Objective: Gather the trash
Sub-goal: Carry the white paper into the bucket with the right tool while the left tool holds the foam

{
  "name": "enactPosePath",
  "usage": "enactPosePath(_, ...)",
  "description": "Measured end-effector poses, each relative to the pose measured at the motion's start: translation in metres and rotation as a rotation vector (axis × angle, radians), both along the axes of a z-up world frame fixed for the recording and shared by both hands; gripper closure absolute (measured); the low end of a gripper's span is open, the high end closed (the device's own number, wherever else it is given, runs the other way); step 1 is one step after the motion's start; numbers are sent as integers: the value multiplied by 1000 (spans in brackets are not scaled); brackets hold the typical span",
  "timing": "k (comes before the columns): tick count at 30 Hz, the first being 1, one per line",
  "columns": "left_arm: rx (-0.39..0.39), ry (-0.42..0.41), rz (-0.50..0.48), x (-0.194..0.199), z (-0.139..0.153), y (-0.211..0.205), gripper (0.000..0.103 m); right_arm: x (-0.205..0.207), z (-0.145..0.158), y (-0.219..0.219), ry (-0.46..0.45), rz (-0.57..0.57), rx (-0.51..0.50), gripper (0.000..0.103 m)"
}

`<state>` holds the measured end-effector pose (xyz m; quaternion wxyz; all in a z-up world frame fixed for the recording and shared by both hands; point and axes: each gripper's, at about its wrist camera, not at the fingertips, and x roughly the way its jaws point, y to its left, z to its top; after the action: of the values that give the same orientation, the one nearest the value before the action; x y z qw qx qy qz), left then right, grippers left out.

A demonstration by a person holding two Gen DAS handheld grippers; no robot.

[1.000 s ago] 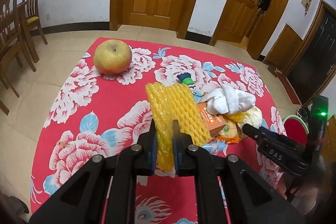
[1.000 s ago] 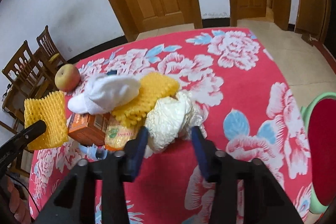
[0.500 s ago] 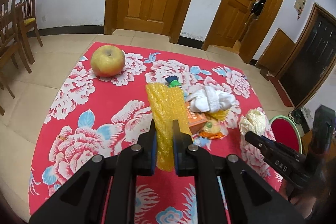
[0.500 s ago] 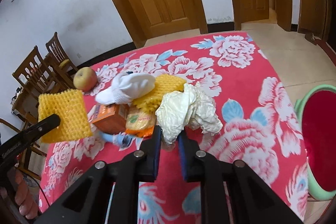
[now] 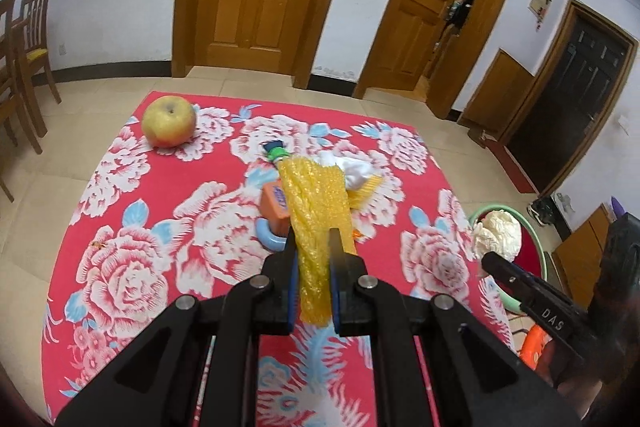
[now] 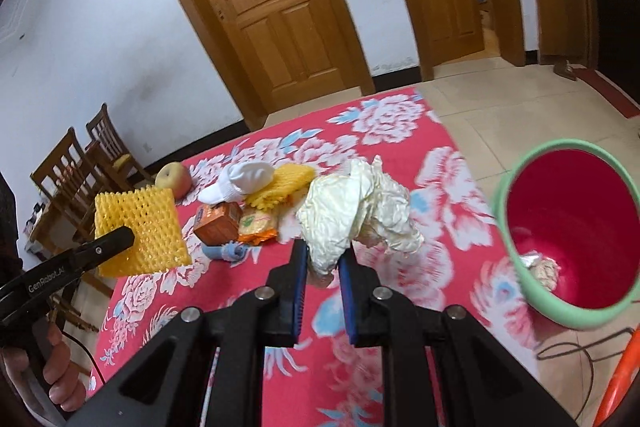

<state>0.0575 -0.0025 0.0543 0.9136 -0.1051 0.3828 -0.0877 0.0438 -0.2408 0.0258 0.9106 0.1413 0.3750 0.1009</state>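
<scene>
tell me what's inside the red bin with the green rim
Inside the bin a small pale crumpled lump lies at the bottom with something silvery beside it. The near rim hides the rest of the floor, so more trash may be there.

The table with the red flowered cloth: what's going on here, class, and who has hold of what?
A person is clearing trash with a handheld gripper in each hand. The left gripper is shut on a yellow foam net, lifted off the table. The right gripper is shut on a crumpled cream paper wad, held near the green bin beside the table. An apple, a white sock, an orange box and snack wrappers remain on the cloth.
</scene>
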Motion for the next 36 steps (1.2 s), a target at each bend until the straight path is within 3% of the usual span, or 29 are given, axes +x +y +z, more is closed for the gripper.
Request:
enactPosePath(11, -32, 37, -104, -7, -2, -50, 92, -39, 10, -72, -1, -162, -13, 85)
enactPosePath(26, -12, 42, -146, -6, 3, -95, 92, -44, -21, -167, 75, -312, -32, 85)
enactPosePath(36, 15, 38, -199, 0, 2, -122, 92, -42, -39, -193, 96, -366, -37, 82)
